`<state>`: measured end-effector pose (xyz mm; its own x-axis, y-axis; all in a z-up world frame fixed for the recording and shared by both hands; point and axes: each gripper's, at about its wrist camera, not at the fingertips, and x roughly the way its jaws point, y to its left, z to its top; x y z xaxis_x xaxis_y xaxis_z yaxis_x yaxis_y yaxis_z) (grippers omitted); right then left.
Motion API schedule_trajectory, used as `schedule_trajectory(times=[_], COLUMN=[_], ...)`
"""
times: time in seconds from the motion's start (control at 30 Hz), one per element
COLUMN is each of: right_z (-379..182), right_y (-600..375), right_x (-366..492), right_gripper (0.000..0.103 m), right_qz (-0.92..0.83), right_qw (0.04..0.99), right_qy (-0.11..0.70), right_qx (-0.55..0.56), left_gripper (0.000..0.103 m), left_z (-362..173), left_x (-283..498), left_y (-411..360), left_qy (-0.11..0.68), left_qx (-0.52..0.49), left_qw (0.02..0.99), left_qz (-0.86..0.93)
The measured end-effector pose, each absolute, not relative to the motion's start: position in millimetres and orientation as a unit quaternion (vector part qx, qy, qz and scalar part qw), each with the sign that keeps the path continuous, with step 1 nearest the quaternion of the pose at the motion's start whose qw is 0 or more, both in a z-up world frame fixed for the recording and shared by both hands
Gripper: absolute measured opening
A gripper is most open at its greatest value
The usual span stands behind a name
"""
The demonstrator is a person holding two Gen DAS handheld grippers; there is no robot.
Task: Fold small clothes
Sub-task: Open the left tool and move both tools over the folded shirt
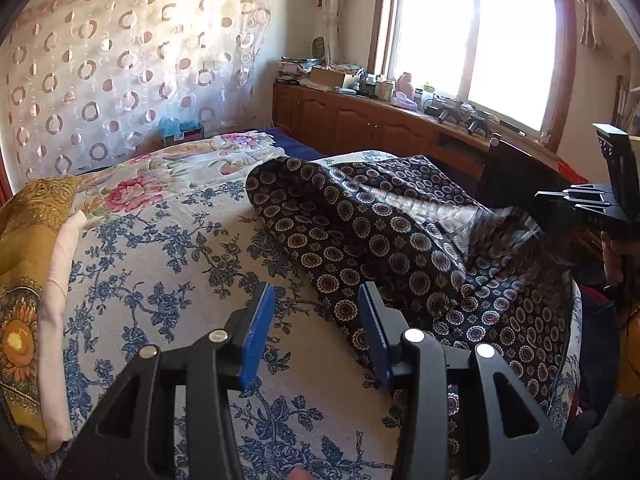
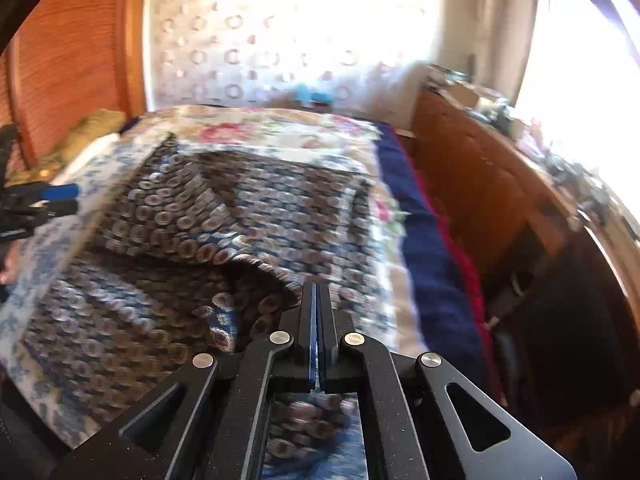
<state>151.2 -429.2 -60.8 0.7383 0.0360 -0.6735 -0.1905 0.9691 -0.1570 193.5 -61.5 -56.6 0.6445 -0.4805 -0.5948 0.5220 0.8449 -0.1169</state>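
Right gripper clamped shut on dark medallion-print cloth, lifted toward bed's window-side edge; left gripper half-open, empty, just beside near hem.

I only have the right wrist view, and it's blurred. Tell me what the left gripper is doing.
Observer: The left gripper is open with nothing between its blue pads. It hovers over the bedspread, right beside the near edge of the patterned garment.
Operator: Now tell me whether my right gripper really has the cloth.
Observer: In the left wrist view, the garment rises off the bed in a stretched ridge that runs up to the right gripper's tips. It looks gripped, though that end of the cloth is blurred.
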Motion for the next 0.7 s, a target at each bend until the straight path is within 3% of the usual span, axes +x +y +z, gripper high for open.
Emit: schedule_trajectory(times=[0.17,0.2,0.27,0.3,0.33,0.7], right_z=[-63,-61,-59,-59,-59,-88], right_y=[-432,-427,-411,-400,-392,-282], right_x=[152,154,155,156,157,176], right_gripper=[0.000,0.006,0.029,0.048,0.054,0.056], right_qz=[0.053,0.062,0.079,0.093,0.104,0.223], right_qw=[0.927,0.928,0.929,0.929,0.930,0.899], right_qy=[0.357,0.354,0.344,0.338,0.334,0.346], right_qx=[-0.104,-0.103,-0.110,-0.114,-0.116,-0.146], left_gripper=[0.043,0.043,0.043,0.043,0.043,0.043], left_z=[-56,-56,-56,-56,-55,-57], left_x=[193,193,193,193,193,194], left_y=[-61,-61,-60,-60,-59,-51], left_qy=[0.316,0.316,0.316,0.316,0.316,0.317], left_qx=[0.032,0.032,0.032,0.032,0.032,0.029], left_qw=[0.908,0.908,0.908,0.909,0.909,0.912], left_qz=[-0.274,-0.273,-0.271,-0.271,-0.271,-0.258])
